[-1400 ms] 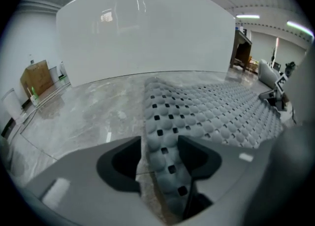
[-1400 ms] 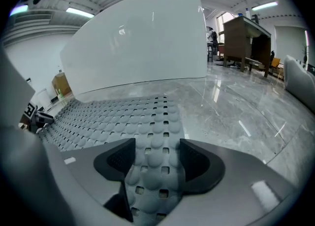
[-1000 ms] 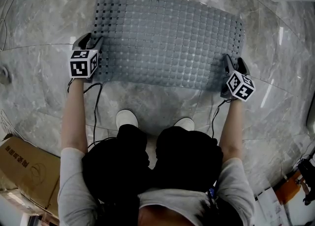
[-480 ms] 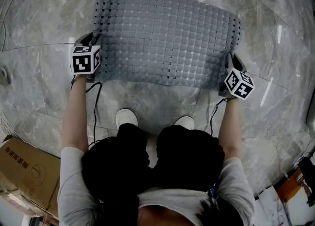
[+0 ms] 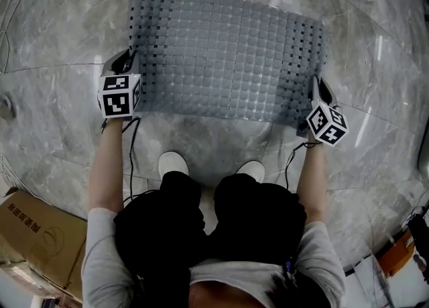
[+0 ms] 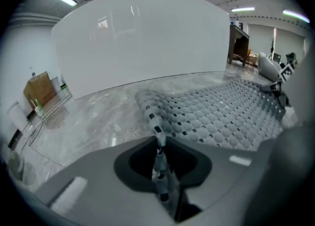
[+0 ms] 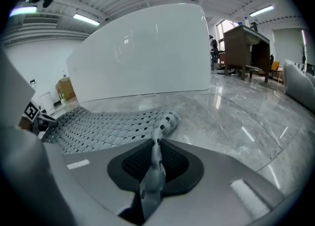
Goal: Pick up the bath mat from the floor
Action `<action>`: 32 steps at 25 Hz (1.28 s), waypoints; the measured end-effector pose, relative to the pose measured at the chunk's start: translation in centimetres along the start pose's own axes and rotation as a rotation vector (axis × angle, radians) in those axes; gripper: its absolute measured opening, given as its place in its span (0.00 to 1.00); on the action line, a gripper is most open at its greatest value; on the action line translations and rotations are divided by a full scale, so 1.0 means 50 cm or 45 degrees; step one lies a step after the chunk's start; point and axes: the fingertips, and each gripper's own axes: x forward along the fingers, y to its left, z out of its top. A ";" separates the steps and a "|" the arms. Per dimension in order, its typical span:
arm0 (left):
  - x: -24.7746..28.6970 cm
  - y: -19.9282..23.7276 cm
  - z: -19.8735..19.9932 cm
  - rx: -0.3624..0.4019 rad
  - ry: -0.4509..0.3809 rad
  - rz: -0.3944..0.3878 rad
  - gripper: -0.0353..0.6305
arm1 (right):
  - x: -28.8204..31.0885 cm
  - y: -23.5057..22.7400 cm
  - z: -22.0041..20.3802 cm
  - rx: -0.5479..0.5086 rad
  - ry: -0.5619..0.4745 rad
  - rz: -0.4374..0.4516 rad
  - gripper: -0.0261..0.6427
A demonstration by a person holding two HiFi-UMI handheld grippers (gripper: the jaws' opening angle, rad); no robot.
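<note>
1. Left gripper [image 5: 125, 65]: the jaws have just been closing and now clamp the left short edge of the bath mat [image 5: 224, 52]. In the left gripper view, the gripper [image 6: 160, 171] has a strip of the mat [image 6: 221, 116] pinched upright between its jaws.
2. Right gripper [image 5: 315, 89]: the jaws have just been closing and now clamp the right short edge of the mat. In the right gripper view, the gripper [image 7: 151, 173] has the folded edge of the mat [image 7: 108, 121] standing between its jaws.
3. Bath mat: grey, studded, with rows of small holes. It lies spread on the marble floor [image 5: 53, 98]. Both gripped edges curl up off the floor, while the middle and far parts of the mat look flat.
4. Person: crouched at the near long edge of the mat, one arm reaching to each short edge.
5. White shoes [image 5: 172, 162]: near that long edge of the mat, not touching it.
6. Cardboard box [image 5: 33, 229]: well apart from the mat, at the person's left.
7. White curved panel [image 6: 142, 38]: stands upright beyond the far long edge of the mat.
</note>
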 end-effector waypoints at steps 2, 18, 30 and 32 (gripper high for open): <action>-0.012 -0.003 0.013 -0.013 -0.029 -0.017 0.13 | -0.015 0.006 0.014 0.002 -0.019 0.008 0.10; -0.171 -0.050 0.201 0.098 -0.174 -0.111 0.13 | -0.153 0.074 0.153 0.077 -0.044 0.021 0.10; -0.499 -0.016 0.458 0.036 -0.279 -0.118 0.13 | -0.427 0.133 0.467 0.066 -0.119 0.015 0.10; -0.564 -0.008 0.506 0.020 -0.296 -0.122 0.13 | -0.479 0.143 0.529 0.067 -0.131 0.021 0.10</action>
